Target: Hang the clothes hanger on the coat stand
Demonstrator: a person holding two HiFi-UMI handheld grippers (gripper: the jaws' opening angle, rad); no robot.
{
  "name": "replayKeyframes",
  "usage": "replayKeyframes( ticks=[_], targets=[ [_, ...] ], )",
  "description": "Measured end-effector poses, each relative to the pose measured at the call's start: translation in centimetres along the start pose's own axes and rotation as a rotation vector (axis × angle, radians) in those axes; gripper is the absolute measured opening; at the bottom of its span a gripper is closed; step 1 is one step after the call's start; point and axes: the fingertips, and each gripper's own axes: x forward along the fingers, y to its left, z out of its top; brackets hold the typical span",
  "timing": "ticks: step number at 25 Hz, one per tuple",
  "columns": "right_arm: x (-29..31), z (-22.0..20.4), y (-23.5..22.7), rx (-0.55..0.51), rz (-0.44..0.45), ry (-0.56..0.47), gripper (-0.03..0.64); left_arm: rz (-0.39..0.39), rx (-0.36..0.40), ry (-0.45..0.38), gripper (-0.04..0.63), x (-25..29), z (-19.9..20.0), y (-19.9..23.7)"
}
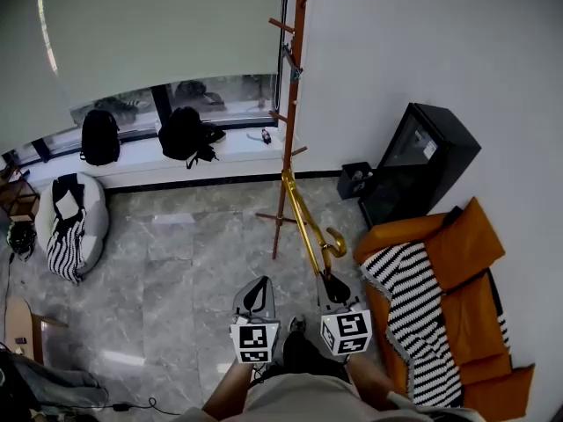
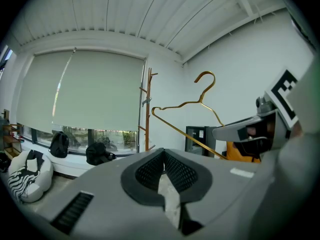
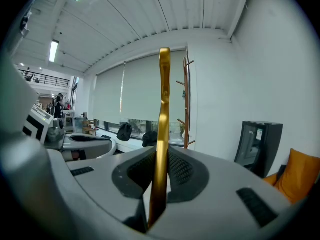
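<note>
Above a grey stone floor [image 1: 176, 262], the head view shows both tools held low and side by side in front of the person. The right gripper [image 1: 332, 287] is clamped on one end of a gold clothes hanger [image 1: 303, 218], which slants away toward the wooden coat stand [image 1: 290, 104] by the white wall. From this angle the hanger's far end overlaps the stand's pole, and whether the two touch is hard to judge.

The left gripper view settles more. It shows the hanger side-on, with its hook curling upward and its whole outline raised in the air to the right of the stand, seemingly clear of it. That view also shows the left gripper [image 1: 257, 295] with its jaws closed together and nothing between the pads.

The right gripper view adds only the grip itself. The gold bar rises straight up between the dark ribbed pads, which press on it from both sides, and the stand is just beyond it.

Only the head view takes in the orange sofa [image 1: 457, 253] with its striped throw [image 1: 413, 315].
</note>
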Motion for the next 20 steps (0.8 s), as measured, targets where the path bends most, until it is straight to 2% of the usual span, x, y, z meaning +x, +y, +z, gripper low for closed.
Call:
replayKeyframes(
  ticks=[11, 20],
  targets=[
    [9.9, 2.0, 0.5, 0.001, 0.076, -0.011, 0.034, 0.074, 0.004, 0.005, 0.011, 5.2, 0.7, 6.4],
    [18.0, 4.2, -2.7, 0.006, 0.112, -0.003, 0.034, 0.089, 0.009, 0.01, 0.011, 13.4, 3.1, 9.1]
  ],
)
